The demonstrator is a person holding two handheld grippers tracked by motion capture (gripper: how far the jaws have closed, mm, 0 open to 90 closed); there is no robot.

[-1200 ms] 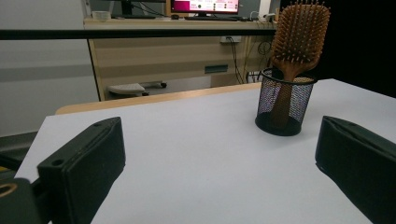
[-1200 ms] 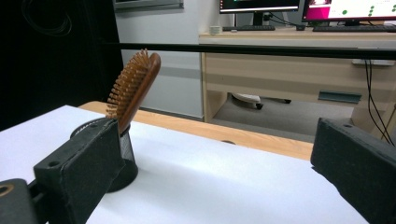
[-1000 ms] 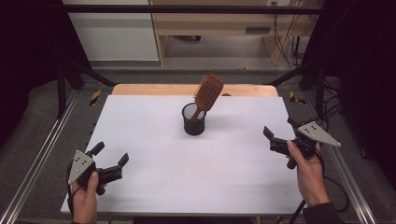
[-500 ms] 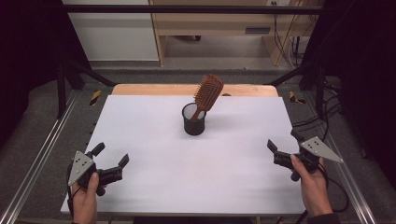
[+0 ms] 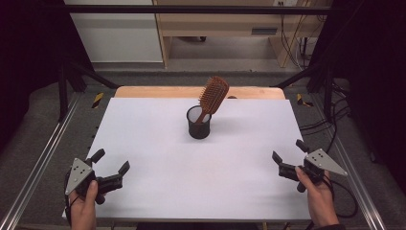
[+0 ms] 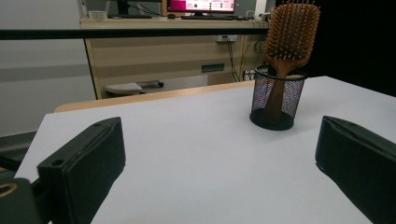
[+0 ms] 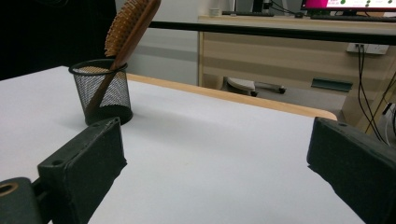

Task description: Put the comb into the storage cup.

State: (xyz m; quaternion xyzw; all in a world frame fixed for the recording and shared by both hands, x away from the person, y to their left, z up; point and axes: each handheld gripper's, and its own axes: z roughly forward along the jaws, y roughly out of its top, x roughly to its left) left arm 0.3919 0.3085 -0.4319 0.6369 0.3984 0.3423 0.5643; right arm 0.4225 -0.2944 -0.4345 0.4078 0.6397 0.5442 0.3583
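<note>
Wooden hairbrush [image 5: 213, 96] leaning toward 1 o'clock in mesh cup [image 5: 199, 123]. Probably light, hard; best grabbed at neck. Left gripper [image 5: 111, 170], right gripper [image 5: 288, 157]: jaws apart, empty.

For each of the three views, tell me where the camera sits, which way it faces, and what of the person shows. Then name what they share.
High view: above the near edge, looking forward and down on the white table; both hands with the left tongs and right tongs.
Left gripper view: low at the near left, facing the cup holding the hairbrush; its own open jaws.
Right gripper view: low at the near right, facing the same cup; its own open jaws.
Shared: cup and hairbrush appear in all three.
</note>
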